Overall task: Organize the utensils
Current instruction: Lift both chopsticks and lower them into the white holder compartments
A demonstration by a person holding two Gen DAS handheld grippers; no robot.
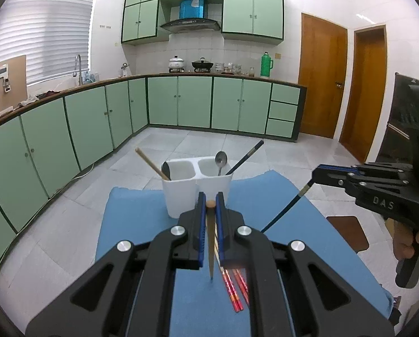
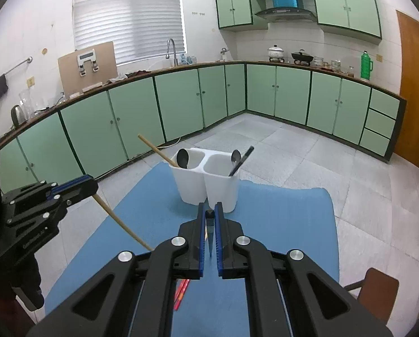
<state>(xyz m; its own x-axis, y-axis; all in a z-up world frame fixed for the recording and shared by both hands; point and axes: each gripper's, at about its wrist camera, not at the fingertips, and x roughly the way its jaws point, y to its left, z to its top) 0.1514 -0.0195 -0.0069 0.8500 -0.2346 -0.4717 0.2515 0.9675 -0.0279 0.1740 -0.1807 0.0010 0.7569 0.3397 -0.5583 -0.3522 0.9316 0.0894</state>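
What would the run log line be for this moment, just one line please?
left gripper: shut on wooden chopstick | right gripper: shut on black chopstick | white holder: two compartments, spoon and chopstick each | red chopsticks: on blue mat

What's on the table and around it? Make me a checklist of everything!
Surface: blue mat covering the table.
Job's things: white two-compartment holder with a wooden chopstick and spoon on the left side, a spoon and dark chopstick on the right; red chopsticks lying on the mat.
Clutter: nothing seen.
Grippers: left gripper shut on a wooden chopstick; right gripper shut on a dark chopstick.
Cables: nothing seen on the table.
Surroundings: green kitchen cabinets, wooden door, brown chair.
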